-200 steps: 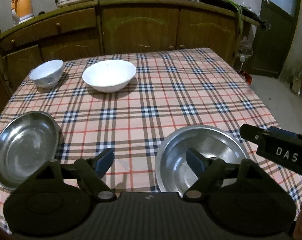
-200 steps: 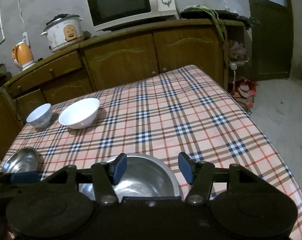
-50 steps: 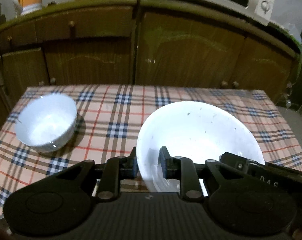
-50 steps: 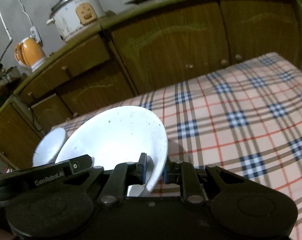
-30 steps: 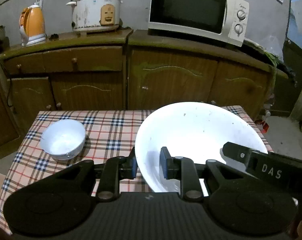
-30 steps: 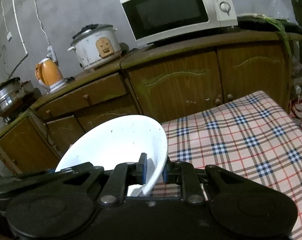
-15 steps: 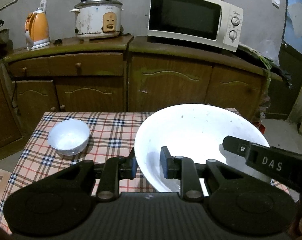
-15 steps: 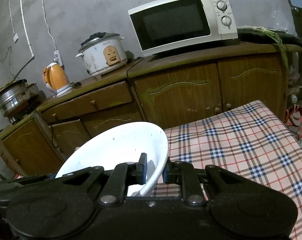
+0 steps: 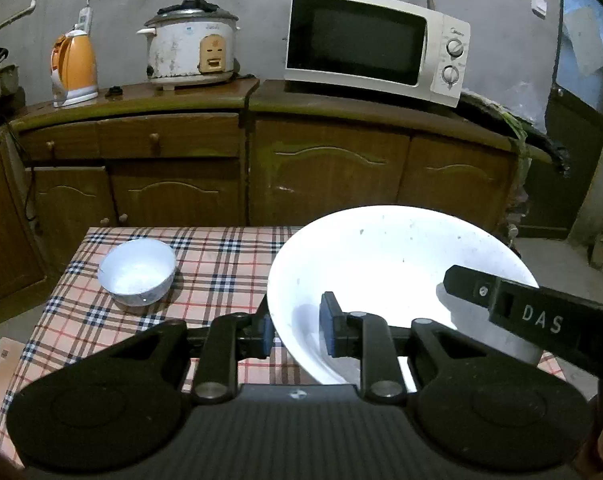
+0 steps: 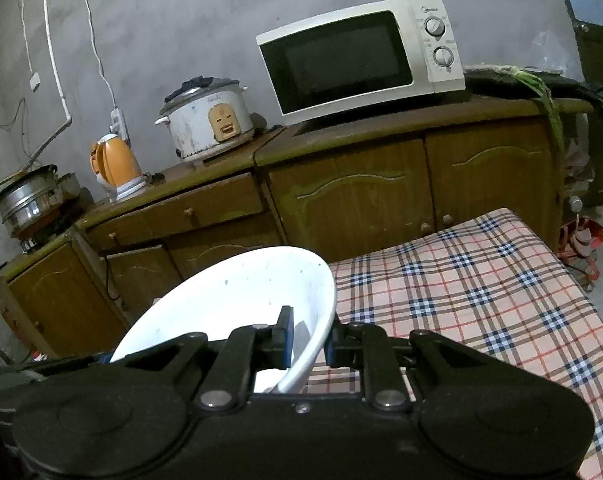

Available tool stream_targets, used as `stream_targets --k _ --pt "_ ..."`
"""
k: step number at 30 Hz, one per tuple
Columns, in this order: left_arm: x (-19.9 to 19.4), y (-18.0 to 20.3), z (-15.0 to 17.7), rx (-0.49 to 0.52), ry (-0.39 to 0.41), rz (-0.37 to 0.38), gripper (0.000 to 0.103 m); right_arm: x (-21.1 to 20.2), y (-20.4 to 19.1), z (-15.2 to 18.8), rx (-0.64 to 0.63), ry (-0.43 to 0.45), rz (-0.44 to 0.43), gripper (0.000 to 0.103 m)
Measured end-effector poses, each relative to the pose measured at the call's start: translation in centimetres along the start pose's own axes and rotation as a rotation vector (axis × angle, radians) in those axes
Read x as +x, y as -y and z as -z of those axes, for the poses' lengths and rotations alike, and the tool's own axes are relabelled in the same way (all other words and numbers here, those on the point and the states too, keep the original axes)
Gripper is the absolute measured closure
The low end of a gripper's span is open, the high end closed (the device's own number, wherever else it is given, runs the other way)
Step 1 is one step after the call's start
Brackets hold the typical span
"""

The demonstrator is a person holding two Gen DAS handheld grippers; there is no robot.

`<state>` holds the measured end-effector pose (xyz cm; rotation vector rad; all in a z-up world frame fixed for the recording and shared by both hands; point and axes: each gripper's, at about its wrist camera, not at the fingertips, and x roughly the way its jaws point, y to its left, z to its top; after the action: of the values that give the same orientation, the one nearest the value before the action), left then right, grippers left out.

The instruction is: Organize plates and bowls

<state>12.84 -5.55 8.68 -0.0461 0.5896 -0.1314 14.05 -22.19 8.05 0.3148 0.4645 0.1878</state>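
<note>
The big white bowl (image 9: 397,264) is up in the air over the counter (image 9: 221,256). The left gripper (image 9: 295,330) pinches its left rim, and the right gripper (image 10: 307,338) pinches its right rim, so both sets of fingers are nearly closed on it. It looks hard, smooth and easy to break. The thin rim is the best place to hold. A small bowl (image 9: 136,271) sits on the counter, well apart.

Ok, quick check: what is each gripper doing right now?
Left gripper: shut on the large white bowl, gripping its rim.
Right gripper: shut on the same bowl's opposite rim.
</note>
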Motion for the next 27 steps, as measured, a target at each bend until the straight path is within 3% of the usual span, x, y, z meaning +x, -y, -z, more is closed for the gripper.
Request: stream_targets --k 27 --pt "-2.0 0.9 1.2 0.002 0.020 0.009 0.079 -3.0 0.3 0.5 0.003 0.031 -0.001 0.082"
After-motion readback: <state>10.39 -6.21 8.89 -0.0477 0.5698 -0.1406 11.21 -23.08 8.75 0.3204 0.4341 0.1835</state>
